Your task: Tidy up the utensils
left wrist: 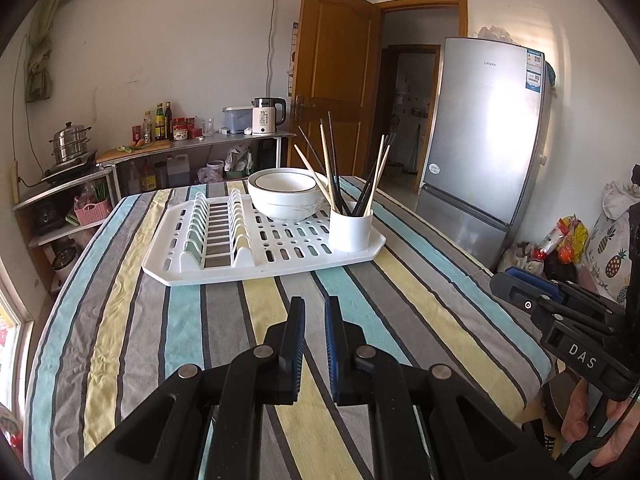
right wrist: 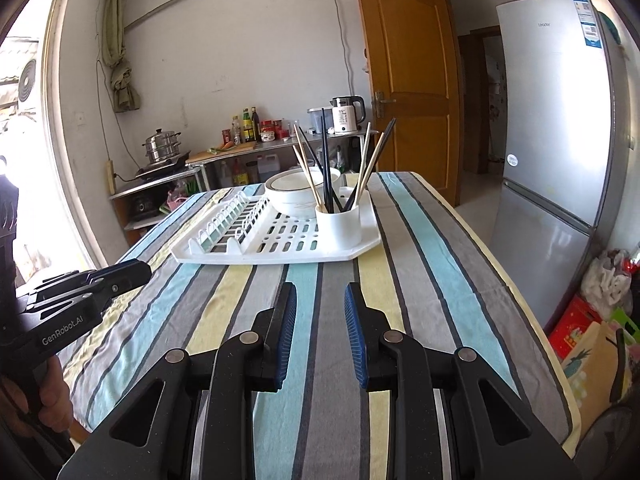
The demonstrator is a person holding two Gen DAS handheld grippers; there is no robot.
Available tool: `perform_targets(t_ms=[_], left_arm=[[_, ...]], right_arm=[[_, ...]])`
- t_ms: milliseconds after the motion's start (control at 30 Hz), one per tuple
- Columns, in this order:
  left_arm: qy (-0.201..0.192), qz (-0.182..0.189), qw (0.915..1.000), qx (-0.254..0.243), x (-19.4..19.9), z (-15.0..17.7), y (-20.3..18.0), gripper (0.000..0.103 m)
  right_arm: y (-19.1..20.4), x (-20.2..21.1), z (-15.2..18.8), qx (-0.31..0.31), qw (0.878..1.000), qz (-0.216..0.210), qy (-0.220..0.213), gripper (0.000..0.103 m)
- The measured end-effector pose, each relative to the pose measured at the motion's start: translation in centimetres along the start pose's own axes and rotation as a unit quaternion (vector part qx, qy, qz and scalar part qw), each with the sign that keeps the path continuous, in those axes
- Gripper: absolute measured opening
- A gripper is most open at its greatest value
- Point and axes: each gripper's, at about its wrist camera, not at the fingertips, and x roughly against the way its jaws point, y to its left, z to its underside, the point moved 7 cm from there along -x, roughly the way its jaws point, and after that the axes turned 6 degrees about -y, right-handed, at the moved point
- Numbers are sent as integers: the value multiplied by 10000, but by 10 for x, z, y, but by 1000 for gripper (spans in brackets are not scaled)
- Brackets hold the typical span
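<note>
A white drying rack [left wrist: 280,256] [right wrist: 352,248] lies on the striped table. On its right corner stands a white cup [left wrist: 351,229] [right wrist: 339,224] holding several black and wooden chopsticks [left wrist: 332,168] [right wrist: 326,164]. White stacked bowls [left wrist: 285,194] [right wrist: 298,194] sit behind it on the rack. My left gripper [left wrist: 315,312] hovers over the near table, jaws slightly apart and empty. My right gripper [right wrist: 320,300] is open and empty, also short of the rack. Each gripper shows at the edge of the other's view: the right one in the left wrist view [left wrist: 516,284], the left one in the right wrist view [right wrist: 132,272].
The table wears a striped cloth [left wrist: 192,320] [right wrist: 420,264]. A silver fridge [left wrist: 484,132] [right wrist: 560,120] stands to the right, bags [right wrist: 592,332] at its foot. A counter with bottles, kettle [left wrist: 266,116] and steamer pot [left wrist: 70,144] lines the back wall.
</note>
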Motion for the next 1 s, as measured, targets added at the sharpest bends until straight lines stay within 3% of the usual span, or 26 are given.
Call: perform_targets(t_ms=[467, 1000], left_arm=[[288, -87, 9994, 170, -1, 32, 9, 9], [290, -126, 9994, 118, -2, 34, 11, 9]], right_arm=[[4, 7, 16, 111, 9999, 79, 67, 26], [6, 4, 18, 132, 9999, 61, 68, 26]])
